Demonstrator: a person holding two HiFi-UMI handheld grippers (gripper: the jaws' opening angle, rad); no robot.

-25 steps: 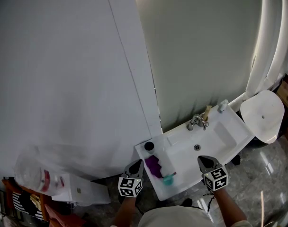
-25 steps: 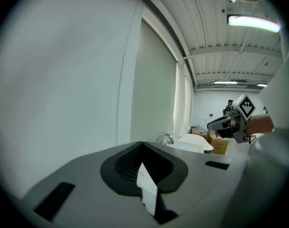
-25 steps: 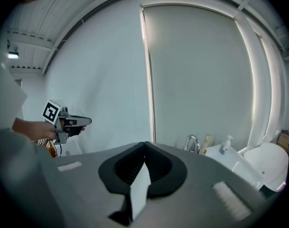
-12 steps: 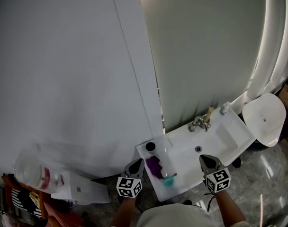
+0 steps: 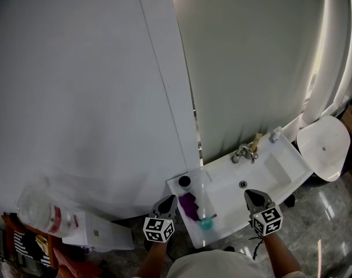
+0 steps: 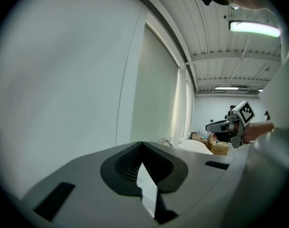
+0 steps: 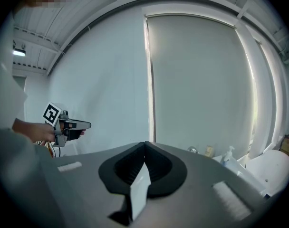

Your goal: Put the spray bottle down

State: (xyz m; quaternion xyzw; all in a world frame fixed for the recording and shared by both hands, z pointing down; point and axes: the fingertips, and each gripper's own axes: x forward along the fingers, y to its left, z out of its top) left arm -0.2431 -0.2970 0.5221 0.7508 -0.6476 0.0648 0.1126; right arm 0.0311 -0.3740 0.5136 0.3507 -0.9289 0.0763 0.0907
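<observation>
The spray bottle, clear with a teal head, lies on the left ledge of the white sink, beside a purple cloth. My left gripper hovers just left of the cloth, shut and empty, apart from the bottle. My right gripper hangs over the sink's front right edge, also shut with nothing in it. In the left gripper view the jaws meet at a point and the right gripper shows beyond. In the right gripper view the jaws are closed and the left gripper shows at left.
A faucet and a soap dispenser stand at the sink's back edge, and a black round item sits on its left corner. A white toilet lid is at right. A white wall rises behind; a plastic jug lies lower left.
The head view has drifted slightly. Both grippers stay shut in about the same places, and the bottle has not moved.
</observation>
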